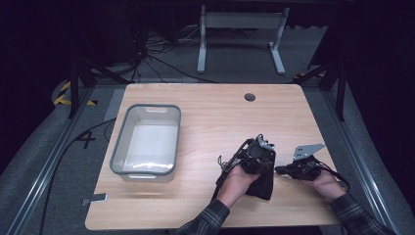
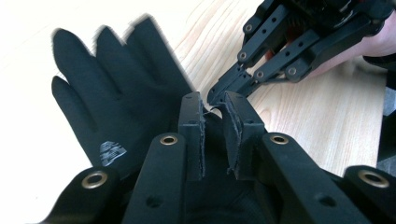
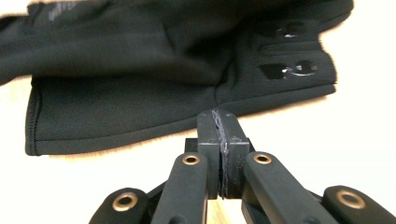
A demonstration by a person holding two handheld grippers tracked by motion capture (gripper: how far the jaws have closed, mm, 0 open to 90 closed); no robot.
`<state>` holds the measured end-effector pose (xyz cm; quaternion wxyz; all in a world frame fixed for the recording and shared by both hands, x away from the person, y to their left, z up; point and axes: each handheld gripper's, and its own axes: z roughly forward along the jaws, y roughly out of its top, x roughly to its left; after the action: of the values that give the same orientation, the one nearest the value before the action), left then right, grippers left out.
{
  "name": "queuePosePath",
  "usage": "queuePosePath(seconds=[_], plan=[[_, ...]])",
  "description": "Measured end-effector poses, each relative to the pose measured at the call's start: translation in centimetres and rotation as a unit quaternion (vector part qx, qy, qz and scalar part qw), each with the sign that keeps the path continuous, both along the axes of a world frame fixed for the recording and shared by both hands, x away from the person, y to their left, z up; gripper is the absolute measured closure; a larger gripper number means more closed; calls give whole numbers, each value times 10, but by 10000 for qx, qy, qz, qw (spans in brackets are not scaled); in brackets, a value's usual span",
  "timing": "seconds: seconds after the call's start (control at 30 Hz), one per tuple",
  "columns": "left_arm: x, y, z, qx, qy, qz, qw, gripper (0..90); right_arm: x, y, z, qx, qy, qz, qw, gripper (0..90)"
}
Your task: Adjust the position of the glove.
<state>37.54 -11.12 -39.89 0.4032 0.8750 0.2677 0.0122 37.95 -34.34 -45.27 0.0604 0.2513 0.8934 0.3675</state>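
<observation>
A black fabric glove point(image 1: 262, 182) with printed grip marks is seen lying on the light wooden table point(image 1: 205, 122), near its front edge, well apart from the grey plastic bin point(image 1: 147, 141) at the left. The left gripper point(image 2: 214, 112) is held with jaws slightly parted over the glove's cuff area; fabric appears pinched between them, loosely at best. The right gripper point(image 3: 219, 122) is pressed fully closed, empty, its tips just at the glove's edge. Slipping is judged likely: a thin fold could be lost from the loose left hold. With the closed right tips nothing can be caught, and the glove may be dragged or bunched.
</observation>
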Motion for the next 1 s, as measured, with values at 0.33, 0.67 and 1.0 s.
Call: queuePosePath(seconds=[0.33, 0.67, 1.0], plan=[[6, 25, 2, 28, -171, 231, 9996, 856, -2, -17, 9, 129, -100, -160, 9997, 900], [13, 18, -20, 150, -143, 154, 9997, 899, 1, -48, 13, 262, -272, -673, 9970, 656], [7, -16, -31, 291, -69, -252, 9992, 899, 9, -70, 8, 243, -320, -1236, 9915, 371]])
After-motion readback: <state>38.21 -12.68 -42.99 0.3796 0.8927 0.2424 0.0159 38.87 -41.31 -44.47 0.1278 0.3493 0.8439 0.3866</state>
